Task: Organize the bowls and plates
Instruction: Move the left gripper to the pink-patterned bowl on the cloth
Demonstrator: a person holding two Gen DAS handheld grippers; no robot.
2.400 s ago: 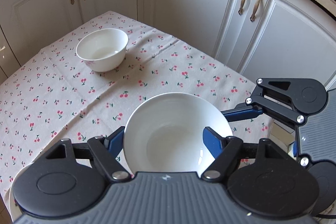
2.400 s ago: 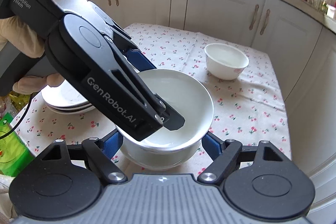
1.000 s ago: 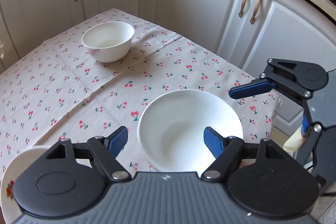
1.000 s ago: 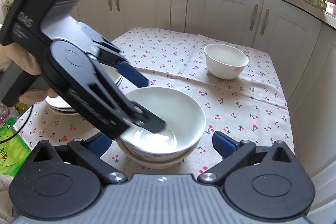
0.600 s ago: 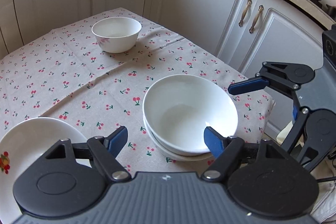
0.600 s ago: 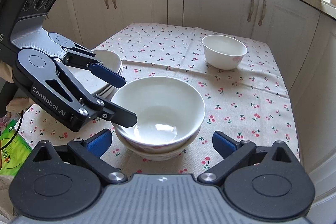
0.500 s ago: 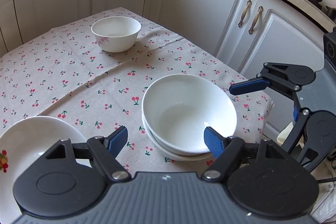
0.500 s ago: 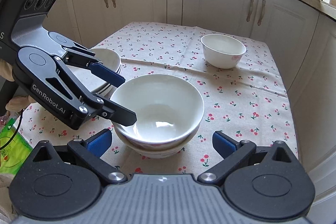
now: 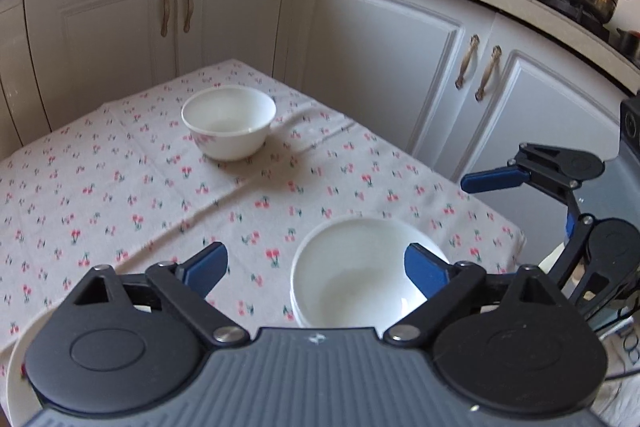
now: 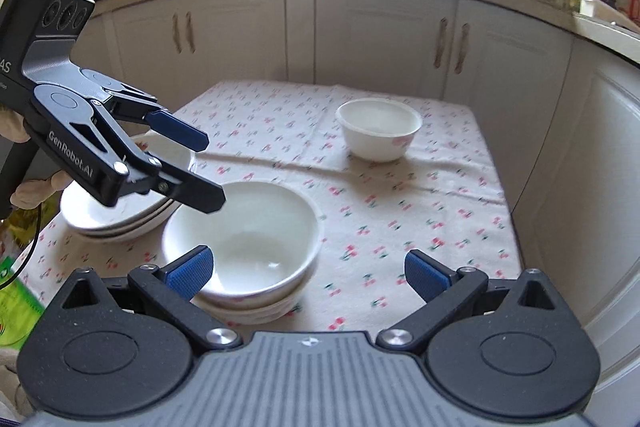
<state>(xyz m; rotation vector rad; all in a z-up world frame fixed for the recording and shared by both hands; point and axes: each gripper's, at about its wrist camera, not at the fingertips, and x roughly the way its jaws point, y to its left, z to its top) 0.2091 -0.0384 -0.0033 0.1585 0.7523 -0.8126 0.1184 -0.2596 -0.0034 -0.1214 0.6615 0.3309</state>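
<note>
Your left gripper (image 10: 200, 171) & right gripper (image 10: 308, 273) both gape, holding nothing; stacked bowls (image 10: 244, 239) sit nr table's (image 10: 460, 227) front edge, small bowl (image 10: 379, 133) twd far edge.

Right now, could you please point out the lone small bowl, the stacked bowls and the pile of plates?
lone small bowl (image 10: 378, 141), right wrist view, outer wall.
stacked bowls (image 10: 244, 227), right wrist view, inside of the top bowl.
pile of plates (image 10: 120, 215), right wrist view, near rim.

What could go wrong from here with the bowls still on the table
The stacked bowls sit close to the plate stack, so a reach from the open left gripper might knock either. The lone bowl stands far back; the open right gripper may pass low over the stack.
</note>
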